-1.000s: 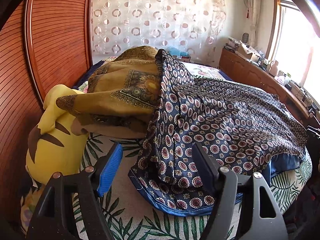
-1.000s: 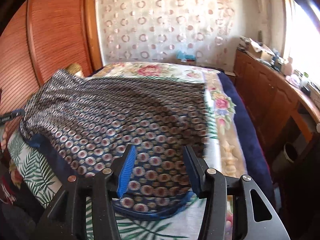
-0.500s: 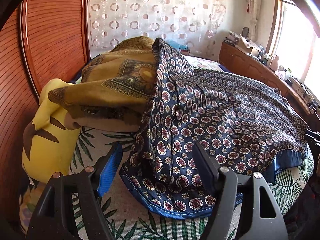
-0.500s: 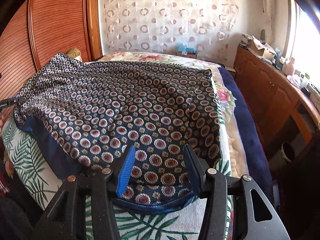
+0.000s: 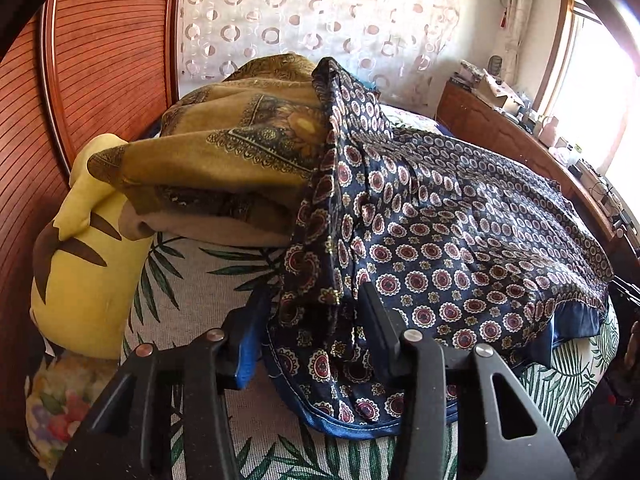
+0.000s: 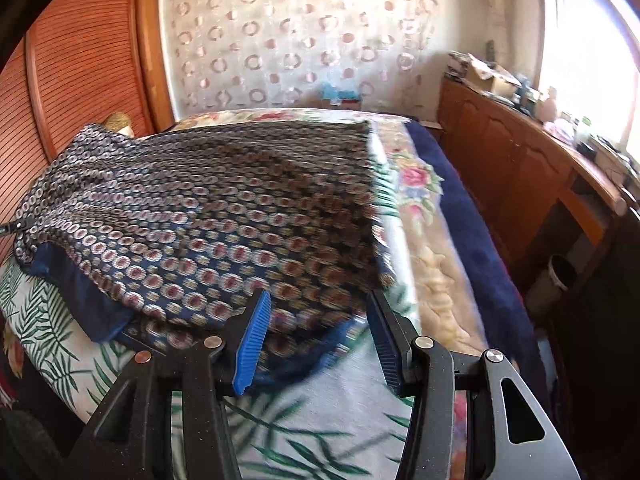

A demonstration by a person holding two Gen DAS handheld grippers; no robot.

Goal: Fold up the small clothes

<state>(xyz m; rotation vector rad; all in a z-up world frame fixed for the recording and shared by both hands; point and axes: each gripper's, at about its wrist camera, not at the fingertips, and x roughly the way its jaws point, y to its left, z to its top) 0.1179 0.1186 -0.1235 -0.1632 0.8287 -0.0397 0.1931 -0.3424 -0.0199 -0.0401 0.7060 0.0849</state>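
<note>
A navy cloth with red and white medallions (image 5: 440, 240) lies spread over the bed, its left side draped up over a pile. It also shows in the right wrist view (image 6: 208, 208), motion-blurred. My left gripper (image 5: 312, 320) is open, its fingers on either side of a bunched fold at the cloth's near left edge. My right gripper (image 6: 318, 320) is open, its fingers straddling the cloth's near right corner just above the bed.
A mustard patterned cloth (image 5: 224, 152) lies on a pile beside a yellow plush pillow (image 5: 80, 260). The bed has a leaf-print sheet (image 6: 304, 432) and a floral blanket (image 6: 424, 216). A wooden headboard (image 5: 100, 60) is left; a wooden cabinet (image 6: 520, 168) is right.
Both grippers have moved forward and down onto the cloth's near edge. The left fingers have narrowed around a fold. The cloth has shifted in the right wrist view.
</note>
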